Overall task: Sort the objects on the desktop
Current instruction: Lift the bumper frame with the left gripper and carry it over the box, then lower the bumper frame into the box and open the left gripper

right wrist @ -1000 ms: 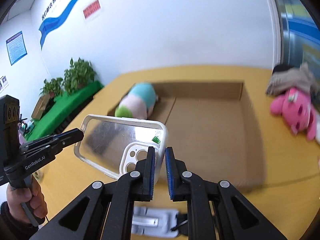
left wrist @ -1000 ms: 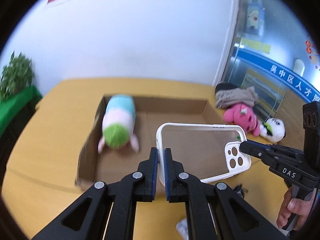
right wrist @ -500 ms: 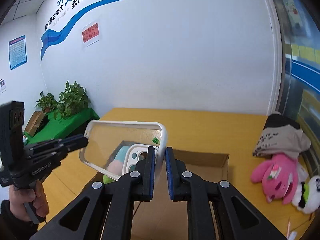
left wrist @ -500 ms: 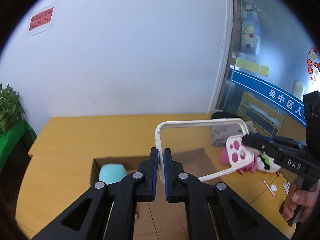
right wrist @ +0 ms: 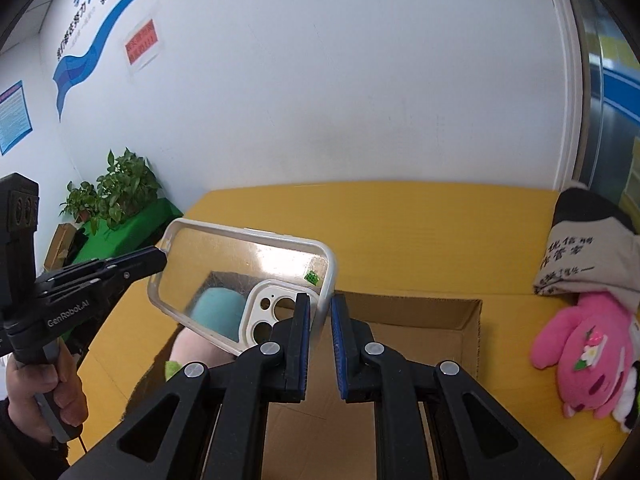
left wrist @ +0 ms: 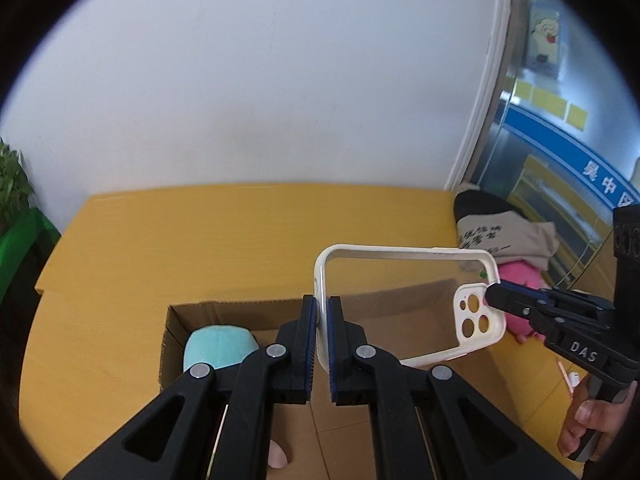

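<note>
Above the cardboard box (left wrist: pixel 400 312) we hold the phone case (left wrist: pixel 404 300) with both jaws closed, left hand-held gripper (left wrist: pixel 320 344) on one short edge, right hand-held gripper (right wrist: pixel 320 344) by the camera cutout, so we should lower it level and release together

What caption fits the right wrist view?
Both grippers, right and left, hold a clear white-rimmed phone case above an open cardboard box.
</note>
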The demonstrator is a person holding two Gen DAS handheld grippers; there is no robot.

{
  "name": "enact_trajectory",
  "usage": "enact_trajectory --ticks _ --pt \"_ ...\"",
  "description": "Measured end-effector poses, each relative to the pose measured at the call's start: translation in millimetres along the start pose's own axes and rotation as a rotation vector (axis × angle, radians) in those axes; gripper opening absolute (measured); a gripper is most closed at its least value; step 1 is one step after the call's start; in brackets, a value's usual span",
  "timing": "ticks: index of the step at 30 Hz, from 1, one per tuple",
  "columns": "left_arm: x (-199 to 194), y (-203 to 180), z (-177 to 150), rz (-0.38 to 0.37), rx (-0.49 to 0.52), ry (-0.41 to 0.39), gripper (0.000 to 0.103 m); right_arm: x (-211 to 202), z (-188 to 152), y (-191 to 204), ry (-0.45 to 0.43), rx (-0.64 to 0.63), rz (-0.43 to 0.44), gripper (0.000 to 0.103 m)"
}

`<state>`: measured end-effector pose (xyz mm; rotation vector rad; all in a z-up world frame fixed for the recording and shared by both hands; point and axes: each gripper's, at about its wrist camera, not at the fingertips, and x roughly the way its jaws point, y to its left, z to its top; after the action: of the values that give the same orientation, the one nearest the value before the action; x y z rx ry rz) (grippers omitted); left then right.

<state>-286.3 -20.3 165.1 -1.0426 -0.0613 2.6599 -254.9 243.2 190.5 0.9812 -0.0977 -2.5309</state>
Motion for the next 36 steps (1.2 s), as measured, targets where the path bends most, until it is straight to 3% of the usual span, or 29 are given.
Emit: enact_trajectory --ticks 7,17,24,28,29,30,31,33,36 --pt "89 11 -20 0.039 -0.022 0.149 0.004 73 -12 -34 0.101 0.070 -0.004 0.011" --pt "183 7 -51 0.179 0.027 0.369 0.004 174 -48 -77 0.265 0.158 -0.009 0.011" --pt "205 -1 -61 0.257 0.076 0.434 0.004 213 -70 -89 0.335 0.182 -0.030 0.011" --pt "207 -1 -66 0.271 0.084 0.452 0.006 212 -71 -88 0.310 0.175 -0.029 0.013" --pt "205 -2 -67 0.271 0.082 0.454 0.006 210 -70 -88 0.309 0.167 -0.019 0.016" --pt "201 -1 -66 0.261 0.073 0.457 0.006 204 -68 -88 0.295 0.168 -0.010 0.028" --pt "196 0 -66 0.247 0.060 0.456 0.006 199 -65 -88 0.282 0.170 -0.007 0.052" --pt "178 2 -62 0.245 0.046 0.434 0.008 179 -59 -83 0.247 0.165 -0.004 0.079" --pt "129 1 -54 0.267 0.036 0.339 0.023 138 -47 -73 0.181 0.155 0.011 0.084"
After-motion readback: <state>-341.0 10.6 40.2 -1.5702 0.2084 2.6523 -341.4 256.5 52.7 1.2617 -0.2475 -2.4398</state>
